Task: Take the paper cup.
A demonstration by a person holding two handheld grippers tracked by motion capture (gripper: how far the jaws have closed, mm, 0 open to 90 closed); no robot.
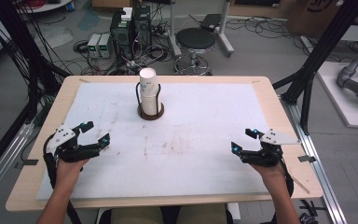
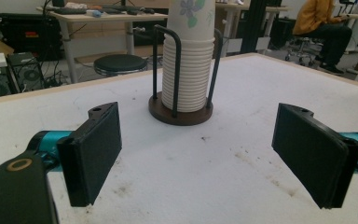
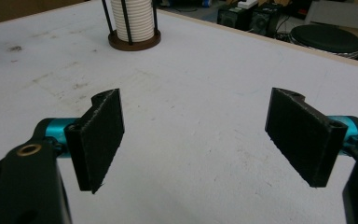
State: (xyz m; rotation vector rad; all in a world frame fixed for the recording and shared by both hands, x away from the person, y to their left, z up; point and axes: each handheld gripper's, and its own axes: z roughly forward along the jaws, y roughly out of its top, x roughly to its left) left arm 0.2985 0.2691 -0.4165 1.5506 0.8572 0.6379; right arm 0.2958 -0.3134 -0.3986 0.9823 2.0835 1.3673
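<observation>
Left claw [image 1: 92, 132] and right claw [image 1: 244, 139] gaped wide, nothing between jaws. Cup stack [image 2: 190, 65] in its holder [image 2: 181, 112] stood well ahead, between them; top cut off in both gripper views. Stained desk [image 1: 200, 140] bare between, stool [image 1: 195, 39] beyond.

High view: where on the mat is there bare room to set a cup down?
The white mat is bare between the left gripper and right gripper, both open, and on both sides of the cup holder. Only the cup stack takes space, at the far middle.
</observation>
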